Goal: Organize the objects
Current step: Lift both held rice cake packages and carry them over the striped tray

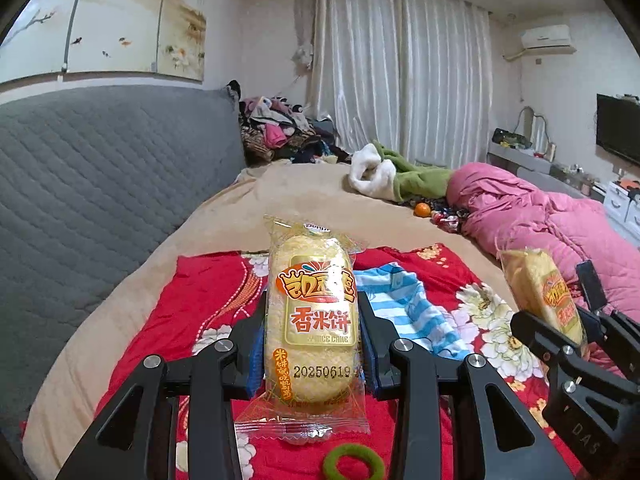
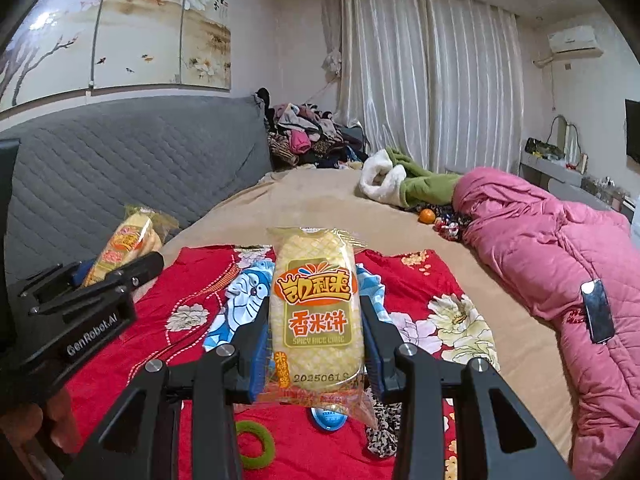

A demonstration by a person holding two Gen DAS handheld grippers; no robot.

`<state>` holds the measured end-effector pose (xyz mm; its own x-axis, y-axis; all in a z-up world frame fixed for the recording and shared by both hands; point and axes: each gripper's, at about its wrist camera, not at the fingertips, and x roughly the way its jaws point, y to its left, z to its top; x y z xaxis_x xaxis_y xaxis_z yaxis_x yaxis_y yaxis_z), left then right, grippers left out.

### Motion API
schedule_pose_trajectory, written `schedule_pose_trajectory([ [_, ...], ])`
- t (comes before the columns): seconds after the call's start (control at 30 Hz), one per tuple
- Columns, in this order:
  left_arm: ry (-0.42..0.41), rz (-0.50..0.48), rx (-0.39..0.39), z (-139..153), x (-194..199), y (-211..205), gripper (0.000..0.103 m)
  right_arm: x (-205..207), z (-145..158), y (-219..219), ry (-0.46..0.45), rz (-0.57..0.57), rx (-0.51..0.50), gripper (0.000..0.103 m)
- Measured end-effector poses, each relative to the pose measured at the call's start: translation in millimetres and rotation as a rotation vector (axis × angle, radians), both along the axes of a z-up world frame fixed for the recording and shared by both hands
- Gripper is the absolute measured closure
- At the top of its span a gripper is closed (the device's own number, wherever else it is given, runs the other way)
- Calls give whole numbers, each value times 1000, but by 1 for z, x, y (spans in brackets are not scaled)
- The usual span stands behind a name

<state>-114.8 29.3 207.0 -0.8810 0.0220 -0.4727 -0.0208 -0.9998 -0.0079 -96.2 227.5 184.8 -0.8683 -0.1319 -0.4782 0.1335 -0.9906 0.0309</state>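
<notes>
My left gripper [image 1: 312, 320] is shut on a yellow rice cake packet [image 1: 312, 312], held upright above the red floral cloth [image 1: 208, 300]. My right gripper [image 2: 316, 324] is shut on a second rice cake packet [image 2: 316, 304], also upright. Each gripper shows in the other's view: the right one [image 1: 560, 320] with its packet [image 1: 544, 292] at the right edge, the left one [image 2: 116, 272] with its packet [image 2: 124, 248] at the left. A blue striped Doraemon cloth [image 2: 244, 304] lies on the red cloth under both.
A green hair ring [image 2: 256, 444], a blue round tin [image 2: 328, 416] and a leopard scrunchie [image 2: 380, 428] lie on the red cloth. A pink quilted jacket [image 2: 560, 248], a green-and-white garment [image 2: 404, 184], an orange [image 2: 427, 215] and a grey headboard [image 2: 140, 160] surround it.
</notes>
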Motion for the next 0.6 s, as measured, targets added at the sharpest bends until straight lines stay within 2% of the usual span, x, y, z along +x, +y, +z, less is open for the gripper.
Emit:
schedule_pose_trajectory([
  [0.6, -116, 2, -27, -65, -108, 9, 64, -104, -49, -9, -90, 10, 23, 63],
])
